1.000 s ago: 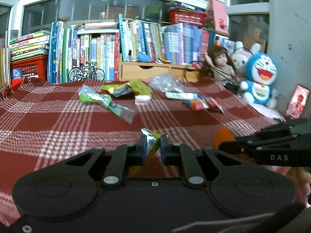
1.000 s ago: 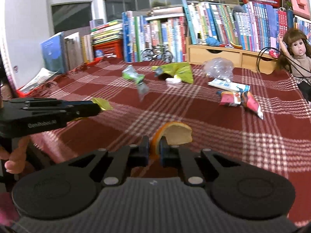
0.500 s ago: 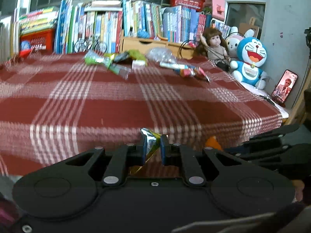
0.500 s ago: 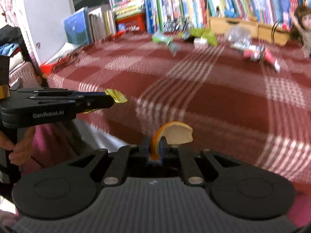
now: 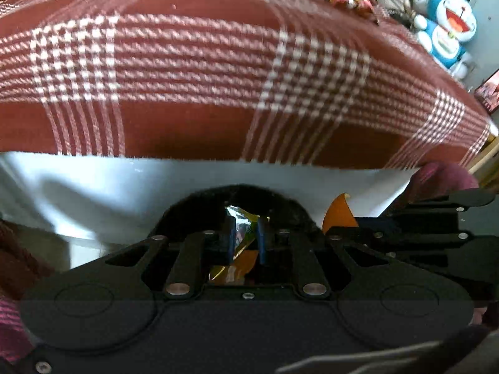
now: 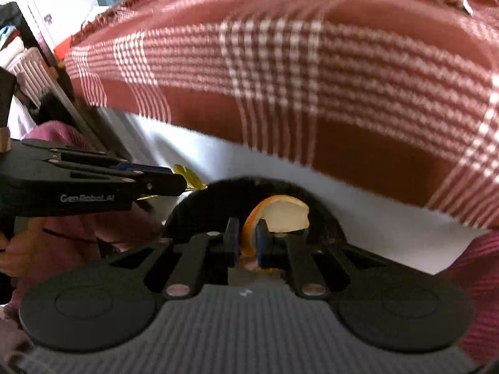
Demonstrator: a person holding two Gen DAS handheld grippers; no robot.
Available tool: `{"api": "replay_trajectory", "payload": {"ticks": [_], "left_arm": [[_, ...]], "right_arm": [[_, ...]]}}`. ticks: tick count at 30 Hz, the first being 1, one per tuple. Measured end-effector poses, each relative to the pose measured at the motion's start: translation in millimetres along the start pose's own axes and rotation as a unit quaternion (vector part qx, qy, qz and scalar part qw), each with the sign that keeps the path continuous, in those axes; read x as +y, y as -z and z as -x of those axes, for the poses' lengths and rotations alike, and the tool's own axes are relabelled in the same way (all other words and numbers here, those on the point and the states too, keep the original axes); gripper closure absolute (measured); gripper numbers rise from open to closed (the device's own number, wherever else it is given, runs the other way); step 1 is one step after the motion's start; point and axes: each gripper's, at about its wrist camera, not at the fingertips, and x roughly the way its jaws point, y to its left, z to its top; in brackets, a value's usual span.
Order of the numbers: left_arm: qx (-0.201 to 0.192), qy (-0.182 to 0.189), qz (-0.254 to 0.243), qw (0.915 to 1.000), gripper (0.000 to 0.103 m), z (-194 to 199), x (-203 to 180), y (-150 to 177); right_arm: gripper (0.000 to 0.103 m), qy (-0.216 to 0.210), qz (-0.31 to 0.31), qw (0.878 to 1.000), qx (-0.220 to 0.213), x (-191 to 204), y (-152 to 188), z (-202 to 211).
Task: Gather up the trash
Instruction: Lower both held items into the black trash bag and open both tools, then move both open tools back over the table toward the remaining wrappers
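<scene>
Below the hanging edge of the red plaid cloth (image 5: 199, 71) sits a dark round opening (image 6: 199, 205) — my right gripper (image 6: 248, 237) pinches orange peel (image 6: 280, 215) over it, left gripper (image 5: 244, 237) clamps a foil wrapper (image 5: 241, 221) alongside.

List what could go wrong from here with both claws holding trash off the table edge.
1. The orange peel is pinched only at its thin edge by the right claw; it might slip out before reaching the dark opening below.
2. The foil wrapper in the left claw is light and may cling to a pad on release.
3. The claws sit close together and could bump.
</scene>
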Motion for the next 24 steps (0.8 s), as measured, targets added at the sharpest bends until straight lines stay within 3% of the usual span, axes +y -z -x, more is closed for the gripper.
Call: {"api": "replay_trajectory", "payload": {"ticks": [7, 9, 11, 12, 13, 14, 16, 20, 24], "left_arm": [[0.010, -0.002, -0.017, 0.9998, 0.088, -4, -2, 3], [0.012, -0.003, -0.019, 0.9997, 0.085, -6, -3, 0], [0.013, -0.011, -0.019, 0.9997, 0.072, -7, -4, -1], [0.015, -0.014, -0.020, 0.9996, 0.065, -6, -5, -1], [0.016, -0.017, -0.020, 0.9995, 0.052, -7, -5, -3], [0.015, -0.019, -0.019, 0.9995, 0.046, -6, -4, -4], [0.009, -0.022, -0.017, 0.9996, 0.043, -4, -4, -6], [-0.007, -0.031, -0.018, 0.9993, 0.028, 2, 0, -13], [-0.032, -0.040, -0.024, 0.9984, 0.023, 10, 4, -25]], "right_arm": [[0.087, -0.005, 0.000, 1.000, 0.010, 0, 1, -3], [0.082, -0.006, 0.001, 1.000, 0.009, 0, 0, -3], [0.077, -0.006, 0.002, 1.000, 0.004, 0, -1, -2], [0.062, -0.006, 0.002, 1.000, 0.003, 1, -2, -2], [0.061, -0.005, 0.002, 1.000, 0.002, 0, -2, -1], [0.058, -0.006, 0.001, 1.000, -0.001, 0, -1, 0], [0.056, -0.005, -0.001, 1.000, -0.003, -2, -3, 1], [0.051, 0.001, -0.004, 1.000, -0.019, -5, -9, 7], [0.046, 0.009, -0.007, 0.999, -0.044, -9, -20, 17]]}}
